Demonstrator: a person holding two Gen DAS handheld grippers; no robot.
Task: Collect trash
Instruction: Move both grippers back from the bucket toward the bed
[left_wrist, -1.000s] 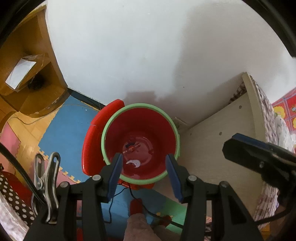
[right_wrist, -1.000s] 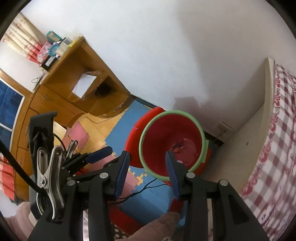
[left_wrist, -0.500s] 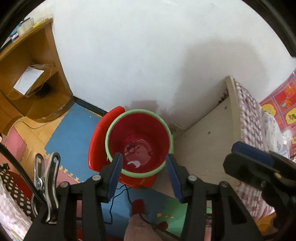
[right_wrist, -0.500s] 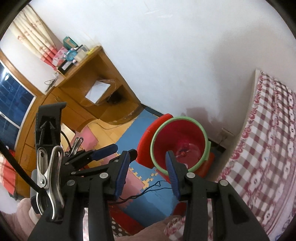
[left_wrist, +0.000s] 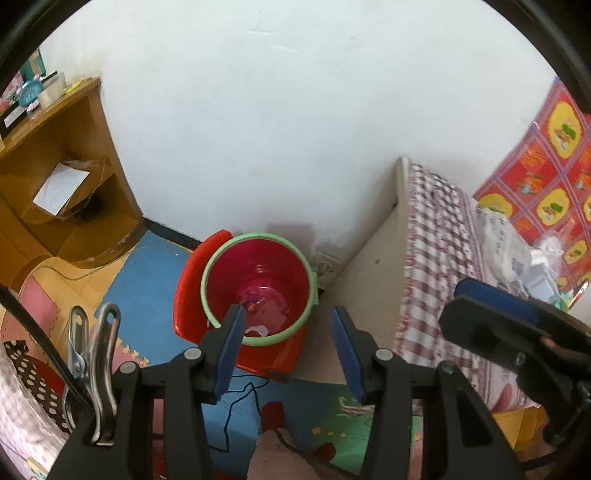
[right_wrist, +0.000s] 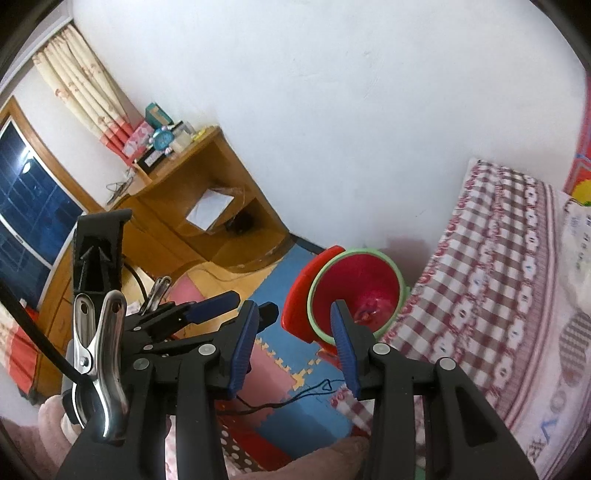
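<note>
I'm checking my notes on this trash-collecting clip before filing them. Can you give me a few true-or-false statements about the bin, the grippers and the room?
1. The red bin has a green rim. True.
2. The left gripper holds a piece of trash. False: its fingers are apart with nothing between them.
3. The bin stands beside the bed. True.
4. The right gripper is shut. False: it is open.
5. The wooden shelf is bare on top. False: a blue clock and boxes sit there.
</note>
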